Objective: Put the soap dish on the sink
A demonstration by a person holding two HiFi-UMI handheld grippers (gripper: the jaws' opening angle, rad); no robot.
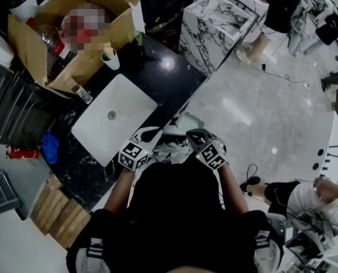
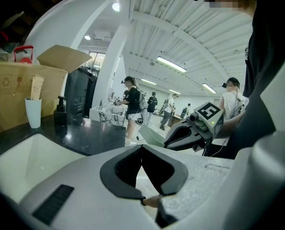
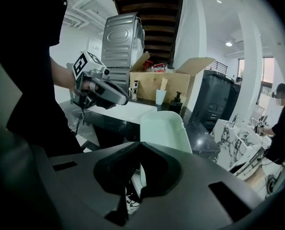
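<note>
Right tool (image 3: 140, 150) pinching near edge of pale green rectangular plastic soap dish (image 3: 164, 128), holding it in air near front edge of glossy black tabletop (image 1: 174, 73). Left tool (image 2: 142, 150) pressed together, gripping nothing. Step judged: carrying dish to place. Next move calling for reaching forward and lowering dish level onto white rectangular sink basin (image 1: 129, 104).

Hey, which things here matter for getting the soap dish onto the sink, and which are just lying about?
For the job:
soap dish, held in the right gripper
sink

Just lying about:
cardboard box
cup
pump bottle
</note>
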